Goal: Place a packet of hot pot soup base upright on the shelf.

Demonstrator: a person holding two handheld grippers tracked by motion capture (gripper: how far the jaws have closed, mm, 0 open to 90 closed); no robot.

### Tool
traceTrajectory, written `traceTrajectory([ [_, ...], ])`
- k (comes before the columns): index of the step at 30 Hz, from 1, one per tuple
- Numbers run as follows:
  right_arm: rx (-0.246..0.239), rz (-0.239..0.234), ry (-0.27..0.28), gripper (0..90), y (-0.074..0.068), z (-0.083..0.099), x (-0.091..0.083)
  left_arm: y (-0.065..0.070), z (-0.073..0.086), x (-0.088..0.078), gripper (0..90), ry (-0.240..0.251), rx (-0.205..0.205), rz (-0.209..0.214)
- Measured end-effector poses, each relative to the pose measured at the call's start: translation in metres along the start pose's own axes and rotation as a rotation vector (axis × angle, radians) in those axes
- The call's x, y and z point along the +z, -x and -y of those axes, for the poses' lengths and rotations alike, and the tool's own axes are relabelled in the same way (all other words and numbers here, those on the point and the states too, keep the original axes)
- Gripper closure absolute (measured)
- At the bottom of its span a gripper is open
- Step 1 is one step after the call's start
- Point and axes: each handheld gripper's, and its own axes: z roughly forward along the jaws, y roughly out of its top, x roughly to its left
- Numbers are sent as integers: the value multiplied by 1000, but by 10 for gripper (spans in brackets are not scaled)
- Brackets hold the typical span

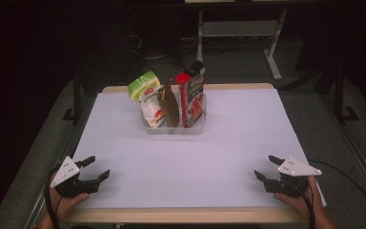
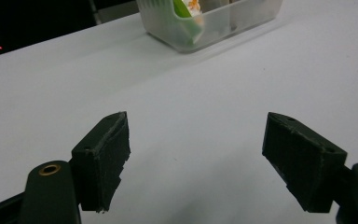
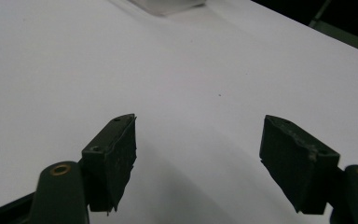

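A clear plastic bin (image 1: 176, 128) stands at the far middle of the white desk (image 1: 228, 157), well apart from both pairs of jaws and ahead of them. It holds four snack packets, upright and side by side: one green (image 1: 143, 84), one white (image 1: 151, 109), one brown (image 1: 170, 109), one red (image 1: 192, 98). Two grippers rest near the front edge of the desk, one at each corner. The left gripper (image 1: 96, 168) and the right gripper (image 1: 266, 167), each held low in one hand, angle inward toward the bin. Both pairs of jaws stand wide apart with nothing between them.
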Motion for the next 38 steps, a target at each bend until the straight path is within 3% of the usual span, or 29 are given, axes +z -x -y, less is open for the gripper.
traceTrajectory([
  [8,-43,-5,-30,256,-10,0,1,1,-2,2,192,-1,6,-2],
  [15,-35,-4,-35,256,-11,2,-1,1,-5,2,189,18,2,-7],
  [38,-33,-9,-42,255,-11,3,1,3,-5,8,179,-9,12,-6],
])
